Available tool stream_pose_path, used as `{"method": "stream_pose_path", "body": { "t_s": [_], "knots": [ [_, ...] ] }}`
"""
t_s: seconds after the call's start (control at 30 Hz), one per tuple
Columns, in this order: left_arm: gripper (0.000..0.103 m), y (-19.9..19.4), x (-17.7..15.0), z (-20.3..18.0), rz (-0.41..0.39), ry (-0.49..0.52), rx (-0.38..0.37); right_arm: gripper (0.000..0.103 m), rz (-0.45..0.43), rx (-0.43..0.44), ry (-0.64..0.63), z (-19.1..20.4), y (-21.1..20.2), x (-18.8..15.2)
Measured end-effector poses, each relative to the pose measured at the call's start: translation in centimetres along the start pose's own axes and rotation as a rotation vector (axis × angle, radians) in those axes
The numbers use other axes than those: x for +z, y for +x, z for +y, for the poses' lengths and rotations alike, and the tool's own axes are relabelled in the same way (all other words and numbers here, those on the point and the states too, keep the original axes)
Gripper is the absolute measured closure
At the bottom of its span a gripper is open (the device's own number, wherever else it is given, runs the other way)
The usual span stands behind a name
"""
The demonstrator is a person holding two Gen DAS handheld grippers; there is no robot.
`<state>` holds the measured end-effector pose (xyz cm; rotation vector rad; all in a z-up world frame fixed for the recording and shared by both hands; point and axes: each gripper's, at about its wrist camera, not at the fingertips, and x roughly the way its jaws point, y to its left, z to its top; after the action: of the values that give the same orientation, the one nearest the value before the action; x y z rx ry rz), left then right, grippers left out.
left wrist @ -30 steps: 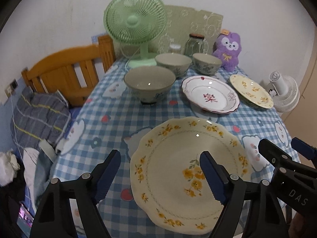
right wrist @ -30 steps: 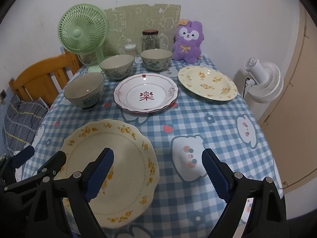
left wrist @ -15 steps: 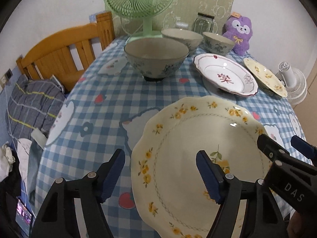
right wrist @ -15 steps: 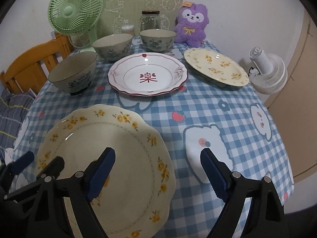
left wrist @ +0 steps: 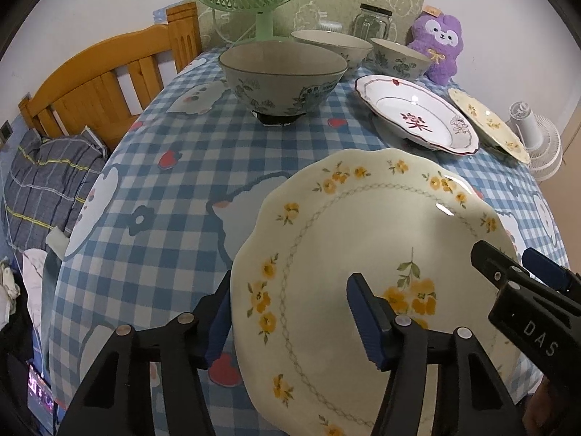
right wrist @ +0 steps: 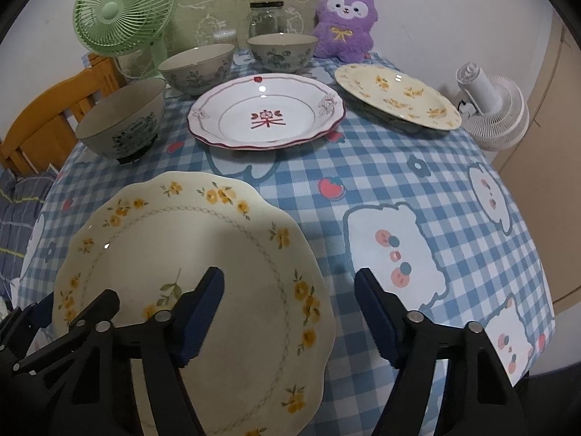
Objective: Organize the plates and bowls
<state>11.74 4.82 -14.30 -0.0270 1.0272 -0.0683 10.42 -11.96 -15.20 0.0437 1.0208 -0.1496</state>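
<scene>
Cream floral plate (left wrist: 366, 254) lies on the checked tablecloth (left wrist: 170, 189) nearest you. Your left gripper (left wrist: 290, 318) tilts steeply down astride its left rim, jaws closing, pads not yet touching. Your right gripper (right wrist: 288, 312) does likewise at the right rim, also unclamped.

Both wrist views look steeply down, close — sharing the near yellow-flowered plate (left wrist: 370, 254) (right wrist: 189, 254)

This is a home: a worktop (right wrist: 381, 167) with a checked cloth, a wooden bed (left wrist: 98, 87), a plush toy (right wrist: 345, 23), a green fan (right wrist: 120, 11).
</scene>
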Motion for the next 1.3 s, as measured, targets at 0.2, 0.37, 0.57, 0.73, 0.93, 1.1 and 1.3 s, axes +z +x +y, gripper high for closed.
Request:
{"method": "stream_pose_path", "body": {
  "t_s": [0.2,0.37,0.57,0.73,0.93,1.1,1.3],
  "knots": [
    [0.048,0.4,0.1,0.4,0.01,-0.021,-0.001,0.042,0.029,0.018,0.004,0.0,1.2,0.0],
    [0.052,0.4,0.1,0.7,0.0,-0.046,-0.007,0.046,0.034,0.006,-0.015,0.5,1.7,-0.4],
    [0.051,0.6,0.4,0.7,0.004,-0.044,-0.008,0.046,0.054,0.028,-0.042,0.5,1.8,-0.2],
    [0.051,0.7,0.6,0.5,0.014,-0.023,0.002,0.046,0.087,0.041,-0.066,0.5,1.9,0.1],
    [0.051,0.5,0.5,0.1,0.0,-0.02,0.026,0.047,0.111,0.055,-0.092,0.4,2.0,0.3],
    [0.051,0.2,0.5,-0.5,0.006,-0.016,0.04,0.048,0.122,0.058,-0.121,0.2,1.8,0.6],
    [0.052,-0.1,0.9,-1.7,0.008,-0.018,0.065,0.05,0.125,0.066,-0.144,-1.0,1.7,1.0]
  ]
}}
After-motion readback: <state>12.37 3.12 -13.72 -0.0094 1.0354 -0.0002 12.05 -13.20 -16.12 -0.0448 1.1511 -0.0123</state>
